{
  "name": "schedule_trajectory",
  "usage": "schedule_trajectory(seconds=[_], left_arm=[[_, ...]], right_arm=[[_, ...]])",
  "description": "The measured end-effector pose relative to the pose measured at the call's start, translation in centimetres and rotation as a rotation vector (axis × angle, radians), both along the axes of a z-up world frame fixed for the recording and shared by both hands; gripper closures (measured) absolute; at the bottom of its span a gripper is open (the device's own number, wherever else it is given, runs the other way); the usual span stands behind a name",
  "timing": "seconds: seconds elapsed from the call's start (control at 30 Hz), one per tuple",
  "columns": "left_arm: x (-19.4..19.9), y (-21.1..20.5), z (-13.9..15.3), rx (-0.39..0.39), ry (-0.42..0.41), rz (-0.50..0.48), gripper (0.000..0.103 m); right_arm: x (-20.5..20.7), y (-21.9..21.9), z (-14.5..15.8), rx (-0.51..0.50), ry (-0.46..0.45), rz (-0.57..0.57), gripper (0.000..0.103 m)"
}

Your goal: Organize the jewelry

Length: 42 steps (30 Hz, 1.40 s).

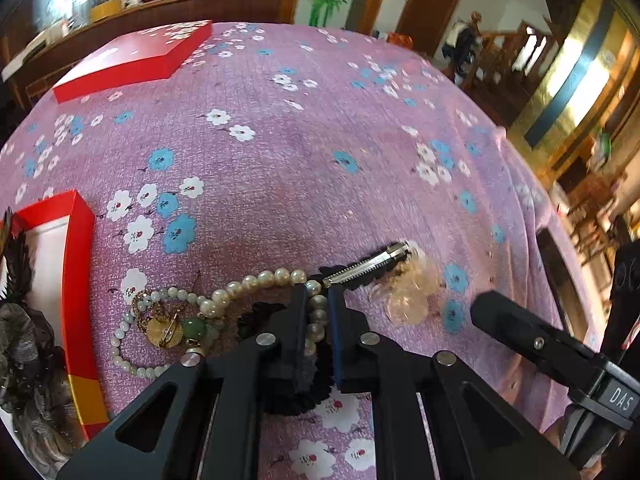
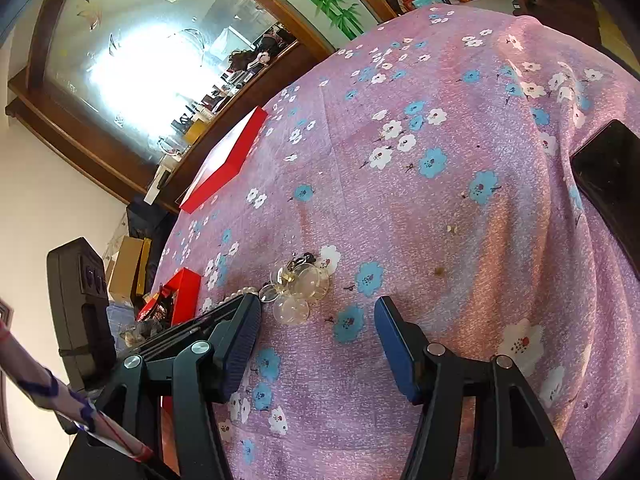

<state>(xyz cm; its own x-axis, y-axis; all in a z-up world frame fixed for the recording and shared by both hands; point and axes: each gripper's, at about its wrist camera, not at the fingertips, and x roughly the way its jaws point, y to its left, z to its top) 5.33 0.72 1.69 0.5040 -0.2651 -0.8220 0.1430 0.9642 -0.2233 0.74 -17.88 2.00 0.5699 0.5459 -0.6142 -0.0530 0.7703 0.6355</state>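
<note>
A pink flowered tablecloth (image 1: 280, 152) lies under both claws. An open red box (image 1: 78, 280) sits left of the left claw (image 1: 318, 304), which pinches a pearl necklace (image 1: 256, 282). The right claw (image 2: 316, 320) is spread, a clear hair clip (image 2: 300, 288) just ahead.

A large pearl necklace (image 1: 280, 280) curves between the left gripper's (image 1: 318, 316) closed fingers. Left of them lies a small-bead strand (image 1: 128, 320) with a gold brooch (image 1: 168, 330); just right, a clear-flower hair clip (image 1: 396, 276).
</note>
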Motion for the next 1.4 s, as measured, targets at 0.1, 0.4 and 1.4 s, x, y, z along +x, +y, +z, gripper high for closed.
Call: schedule_trajectory(seconds=[0.1, 0.4, 1.4], left_arm=[[-0.4, 1.4, 0.3, -0.089, -0.073, 0.021, 0.094], [-1.8, 4.7, 3.3, -0.235, -0.232, 0.056, 0.094], [-3.1, 5.5, 4.8, -0.169, -0.35, 0.13, 0.094]], right_arm=[[-0.1, 0.0, 0.1, -0.011, -0.006, 0.001, 0.039], [0.1, 1.4, 1.1, -0.095, -0.013, 0.012, 0.039], [3.6, 6.2, 5.1, -0.378, -0.207, -0.006, 0.055]])
